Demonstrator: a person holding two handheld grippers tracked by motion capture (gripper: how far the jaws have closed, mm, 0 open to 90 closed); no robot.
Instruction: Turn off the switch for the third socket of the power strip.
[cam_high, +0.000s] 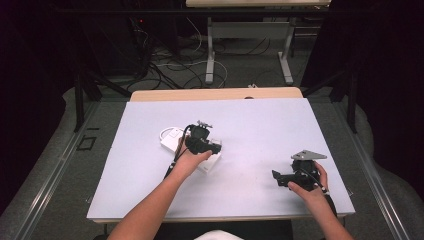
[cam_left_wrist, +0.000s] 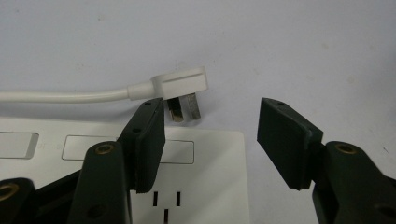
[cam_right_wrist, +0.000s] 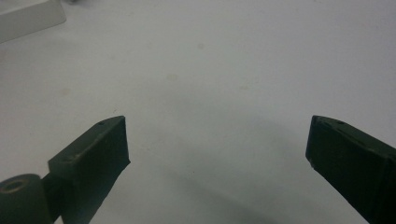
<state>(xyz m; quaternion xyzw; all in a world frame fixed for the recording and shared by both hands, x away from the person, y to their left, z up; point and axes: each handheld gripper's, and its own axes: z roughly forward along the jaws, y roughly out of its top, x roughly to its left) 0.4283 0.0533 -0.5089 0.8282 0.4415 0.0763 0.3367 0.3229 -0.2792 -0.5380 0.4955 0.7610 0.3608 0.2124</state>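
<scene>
The left gripper (cam_left_wrist: 210, 144) hangs over the power strip (cam_left_wrist: 205, 186), fingers apart, gripping nothing. The plug (cam_left_wrist: 180, 84) lies just beyond the strip. The right gripper (cam_right_wrist: 217, 154), well apart from the strip, is released too.

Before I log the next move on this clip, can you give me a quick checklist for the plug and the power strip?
1. Plug free of the left gripper: ok; jaws open, nothing between them.
2. Plug out of the strip: ok; it lies on the table just past the strip's edge, prongs showing.
3. Socket holes clear: ok; the slots near the left jaw are bare.
4. Plug's cord clear of the jaws: ok; it runs off to the side.
5. Right gripper empty: ok; jaws wide open over bare table.
6. Prongs straight: cannot tell.
</scene>
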